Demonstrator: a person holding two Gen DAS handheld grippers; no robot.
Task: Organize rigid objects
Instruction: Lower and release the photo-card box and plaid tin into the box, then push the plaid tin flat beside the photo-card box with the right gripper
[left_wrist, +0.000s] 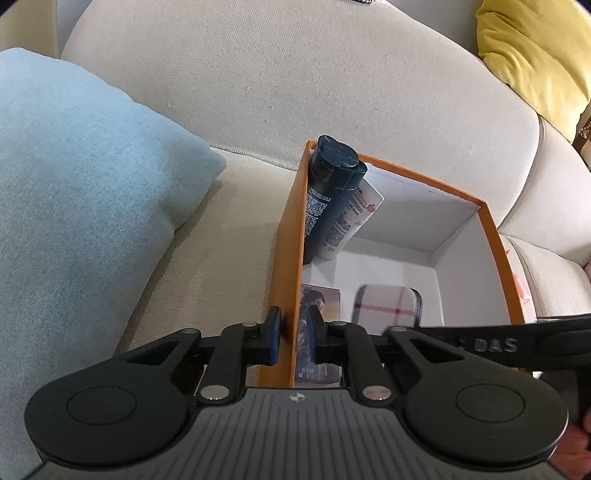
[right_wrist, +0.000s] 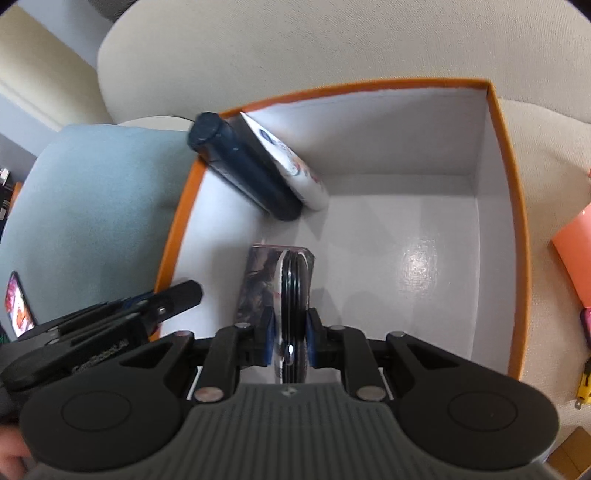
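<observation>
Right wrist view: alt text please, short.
The right gripper holds a flat black-edged case on edge inside an orange box on a sofa. A dark bottle and white tube lean in its far-left corner.

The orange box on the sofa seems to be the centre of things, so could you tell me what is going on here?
A person is packing things into the orange box. The left hand-held gripper pinches the box's side wall, steadying it. The right hand-held gripper holds a flat plaid-patterned case on edge, inside the box above a picture card lying on the bottom. A dark bottle and a white tube already lean in one corner.
</observation>
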